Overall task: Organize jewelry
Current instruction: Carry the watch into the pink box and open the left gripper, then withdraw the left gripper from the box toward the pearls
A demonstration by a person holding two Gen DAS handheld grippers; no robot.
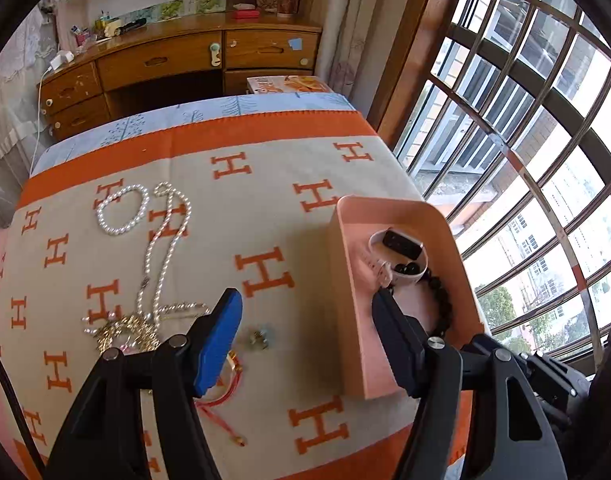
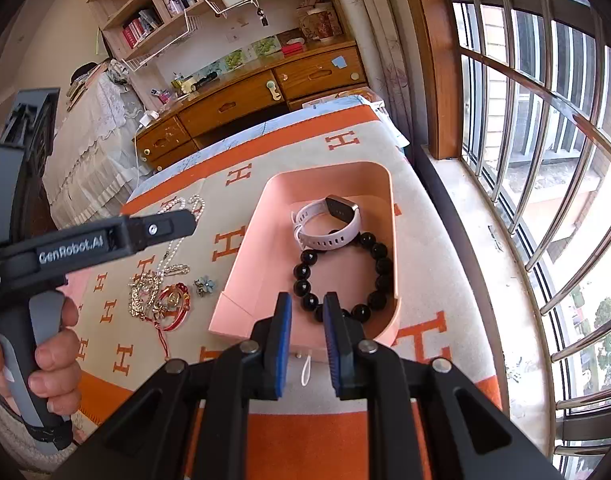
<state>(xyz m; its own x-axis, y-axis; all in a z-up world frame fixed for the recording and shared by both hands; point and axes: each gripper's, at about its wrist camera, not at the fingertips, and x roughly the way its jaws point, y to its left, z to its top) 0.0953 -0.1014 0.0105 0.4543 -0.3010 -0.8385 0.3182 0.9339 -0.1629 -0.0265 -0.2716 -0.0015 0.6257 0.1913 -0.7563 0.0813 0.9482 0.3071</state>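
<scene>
While the left gripper (image 1: 305,312) stands open and empty beside the pink tray (image 1: 345,280), it should straddle the flower brooch (image 1: 259,339) squarely before closing.

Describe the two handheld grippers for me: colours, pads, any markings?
Both are black plastic two-finger tools with silver pivot bolts. The left gripper and right gripper carry blue ribbed pads. The left's body reads "GenRobot.AI" in white; its handle is grey.

blanket (image 2: 265,432): woven cloth, matt | tray (image 2: 241,276): smooth matt pink plastic | bead bracelet (image 2: 379,266) at 5 o'clock in tray: glossy black | watch strap (image 2: 329,240): matt white rubbery | pearl strands (image 1: 121,210): lustrous | dresser (image 1: 161,64): varnished wood
</scene>
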